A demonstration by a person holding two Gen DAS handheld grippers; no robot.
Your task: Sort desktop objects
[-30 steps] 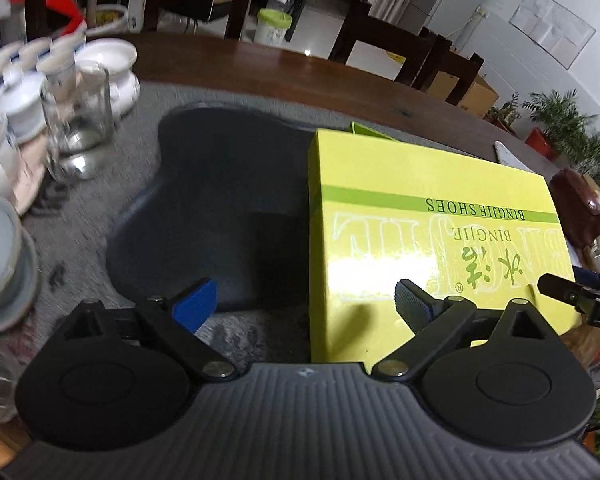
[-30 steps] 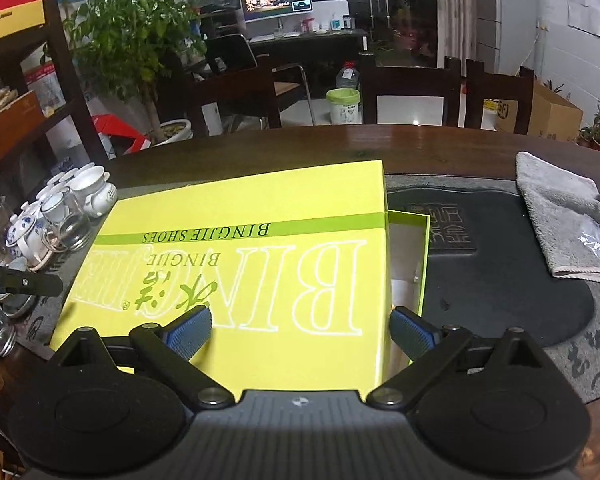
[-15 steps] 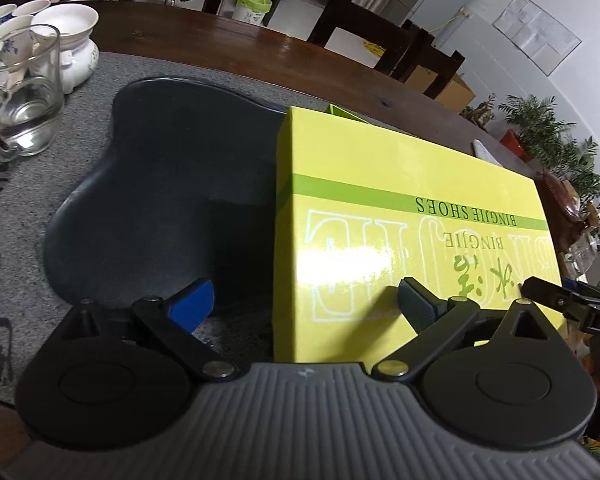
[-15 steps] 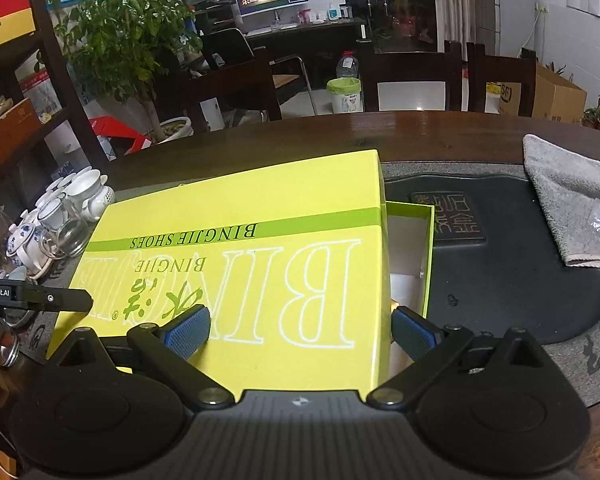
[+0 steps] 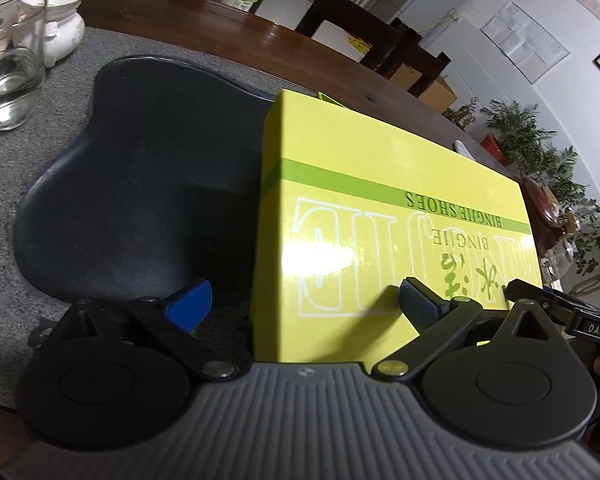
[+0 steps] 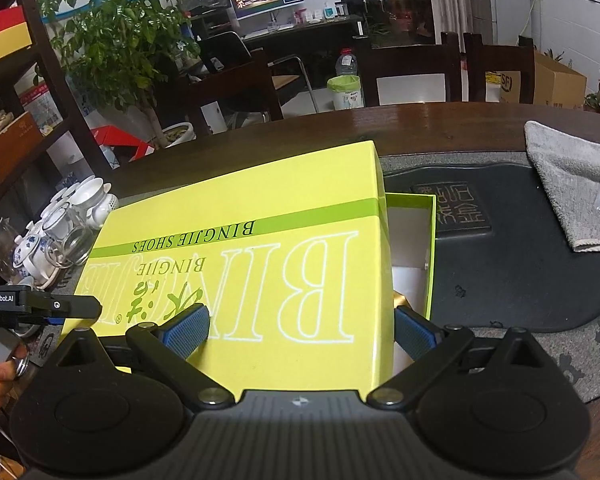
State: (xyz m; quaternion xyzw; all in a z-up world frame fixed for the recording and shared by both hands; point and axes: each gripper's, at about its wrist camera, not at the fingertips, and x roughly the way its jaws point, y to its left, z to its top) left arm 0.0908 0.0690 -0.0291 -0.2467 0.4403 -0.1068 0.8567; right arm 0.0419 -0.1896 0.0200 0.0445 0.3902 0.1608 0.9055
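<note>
Looking along my left gripper [image 5: 306, 300], I see its blue-padded fingers [image 5: 190, 306] spread wide, straddling the near left corner of the yellow-green shoe box lid [image 5: 400, 216]: one pad sits off the lid's left side above the dark stone tea tray [image 5: 148, 168], the other hangs over the lid's printed top, and I cannot tell whether either touches it. The lid, printed "BINGJIE SHOES", covers the right part of the tray, which lies on a grey mat [image 5: 4, 152] on the wooden table [image 5: 228, 28]. A glass pitcher [image 5: 10, 64] and white teaware [image 5: 62, 12] stand at the mat's far left. My right gripper [image 5: 564, 312] pokes in at the lid's right edge. From my right gripper's [image 6: 302, 332] own view, its fingers are likewise wide apart and grip nothing, one pad over the lid [image 6: 252, 256] and the other just past the lid's right edge, above the open end of the shoe box [image 6: 424, 248]. The lid sits shifted left on the box, leaving its white interior exposed on the right. A grey towel [image 6: 572, 184] lies on the tray's [image 6: 512, 264] far right, well apart from the box. My left gripper [image 6: 56, 306] shows at the lid's left edge, with teacups and a glass [image 6: 68, 224] beyond it.
</note>
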